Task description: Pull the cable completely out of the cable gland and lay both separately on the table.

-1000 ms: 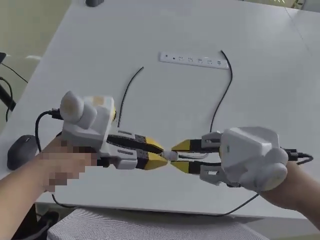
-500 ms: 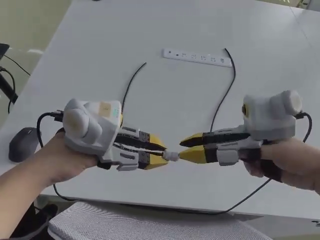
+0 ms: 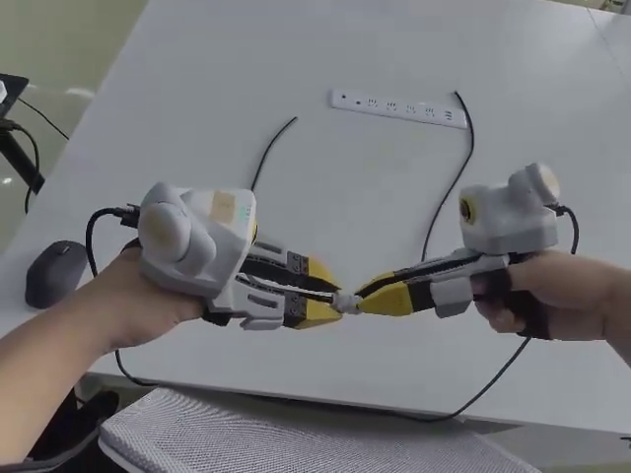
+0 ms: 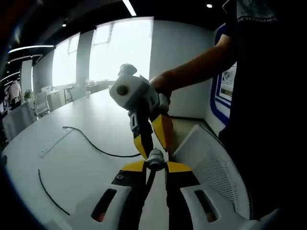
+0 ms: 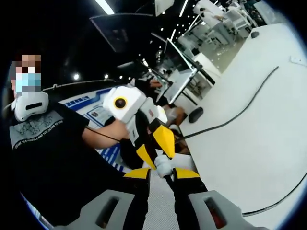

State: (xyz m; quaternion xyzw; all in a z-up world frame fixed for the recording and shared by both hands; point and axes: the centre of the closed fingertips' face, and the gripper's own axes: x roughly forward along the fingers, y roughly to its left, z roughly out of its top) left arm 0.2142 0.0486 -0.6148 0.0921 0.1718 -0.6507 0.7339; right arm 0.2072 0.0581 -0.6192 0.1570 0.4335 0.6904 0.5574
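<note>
A white table [image 3: 296, 59] stands in an office with bright windows [image 4: 120, 48] and ceiling striplights [image 5: 104, 5].

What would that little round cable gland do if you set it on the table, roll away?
The cable gland looks round, so it would probably roll a little on the smooth table. It is tiny beside the left gripper and right gripper pinching it, so likely very light. It looks like hard plastic, so probably stiff.

left gripper [image 3: 328, 302] in the left hand [image 3: 118, 307], right gripper [image 3: 367, 297] in the right hand [image 3: 540, 296], tips pointing at each other, both jaw pairs pinched on the cable gland [image 3: 346, 303], forearms spread apart
</note>
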